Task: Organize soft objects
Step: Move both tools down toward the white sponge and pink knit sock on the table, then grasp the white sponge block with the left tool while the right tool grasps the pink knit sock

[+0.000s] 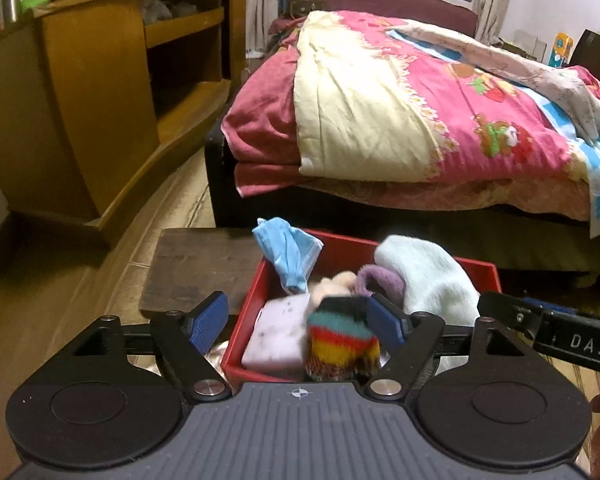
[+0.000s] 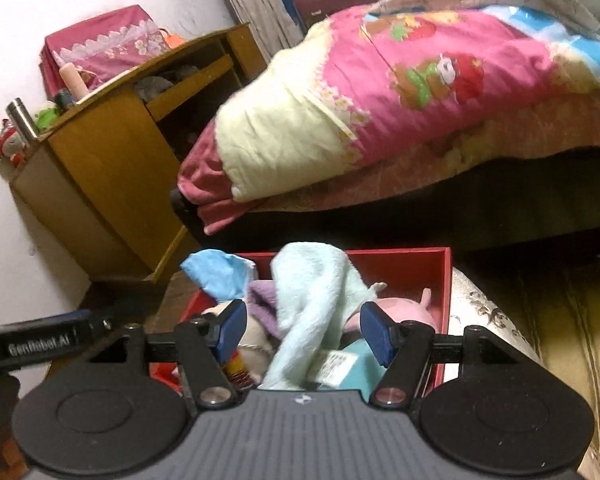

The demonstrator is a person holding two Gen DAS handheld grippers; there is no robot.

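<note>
Left gripper spread wide, empty, over a rainbow-striped knit toy in the red box.

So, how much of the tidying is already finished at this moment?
Mostly done: the red box already holds the pale towel, blue cloth, purple block and pink plush. Both the left gripper and right gripper are open, holding nothing. The striped sock sits at the near edge.
</note>
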